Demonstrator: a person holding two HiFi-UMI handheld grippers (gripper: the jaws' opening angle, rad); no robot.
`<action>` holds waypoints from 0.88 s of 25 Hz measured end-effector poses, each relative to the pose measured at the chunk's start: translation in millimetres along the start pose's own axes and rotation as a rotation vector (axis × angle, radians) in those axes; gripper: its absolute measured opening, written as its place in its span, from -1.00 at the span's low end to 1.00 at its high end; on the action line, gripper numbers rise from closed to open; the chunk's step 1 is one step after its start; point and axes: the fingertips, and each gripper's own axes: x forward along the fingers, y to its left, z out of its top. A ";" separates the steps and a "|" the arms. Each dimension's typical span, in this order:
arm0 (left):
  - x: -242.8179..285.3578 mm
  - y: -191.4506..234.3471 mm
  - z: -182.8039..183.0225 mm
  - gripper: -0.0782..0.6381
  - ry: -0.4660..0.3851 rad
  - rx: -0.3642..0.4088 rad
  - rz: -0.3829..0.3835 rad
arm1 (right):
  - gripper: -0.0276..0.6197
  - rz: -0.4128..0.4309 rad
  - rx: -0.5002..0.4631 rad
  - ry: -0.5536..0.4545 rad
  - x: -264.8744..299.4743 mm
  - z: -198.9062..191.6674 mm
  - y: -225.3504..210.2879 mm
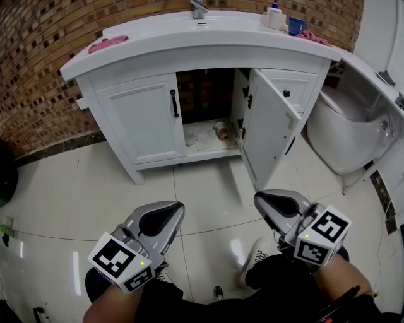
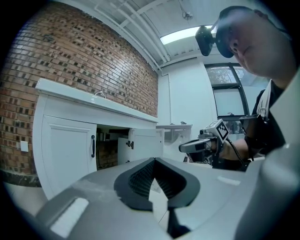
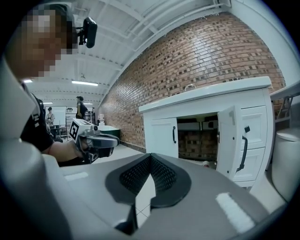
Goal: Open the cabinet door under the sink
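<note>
Two doors front the white vanity cabinet point(image 1: 126, 161) under the sink point(image 1: 189, 35), notes the first observer. Which one stands open?

The right door point(image 1: 268, 123), answers the second. It is swung outward toward the tiled floor point(image 1: 95, 189), and its black handle shows in the right gripper view. The left door point(image 1: 142, 117) sits flat and closed, its own black handle point(image 1: 174, 103) upright near the inner edge.

And inside?

A dark opening with a brick back, and one small item point(image 1: 221, 130) on the cabinet floor, too small to name.

Where are the claws?

Low and near the person's lap, well apart from the cabinet. The left gripper point(image 1: 175, 207) has its jaws pressed together with nothing between them. The right gripper point(image 1: 260, 199) is the same, closed and empty, and the two sit side by side, pointing toward the vanity.

Anything on top?

A faucet point(image 1: 199, 9) at the back, a pink cloth point(image 1: 107, 43) on the left end and a blue cup point(image 1: 295, 25) on the right. A brick wall point(image 1: 38, 38) rises behind it all.
</note>
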 end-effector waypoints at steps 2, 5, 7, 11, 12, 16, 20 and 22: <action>0.6 -2.5 -0.5 -0.76 0.004 0.012 -0.003 | -0.89 -0.003 0.000 0.002 -0.3 -1.2 -0.7; 0.9 -2.6 -0.8 -0.76 0.005 0.016 -0.001 | -0.89 -0.002 0.010 0.009 0.7 -3.8 -2.4; 1.3 -2.2 -0.1 -0.76 0.003 0.017 0.001 | -0.89 0.003 0.026 0.010 1.5 -4.9 -2.5; 2.9 -3.1 -1.7 -0.76 0.009 0.020 0.000 | -0.89 0.011 0.031 0.010 2.0 -5.0 -0.5; 3.2 -3.4 -1.9 -0.76 0.010 0.020 -0.001 | -0.90 0.011 0.030 0.010 1.9 -4.8 -0.3; 4.4 -3.6 -0.9 -0.76 0.009 0.024 -0.005 | -0.89 0.010 0.029 0.009 1.9 -4.4 -0.8; 5.6 -5.3 -1.1 -0.76 0.009 0.025 -0.006 | -0.89 0.008 0.030 0.009 -0.2 -6.0 -1.4; 5.9 -6.1 -1.9 -0.76 0.012 0.026 -0.009 | -0.89 0.005 0.033 0.009 -0.8 -7.4 -1.4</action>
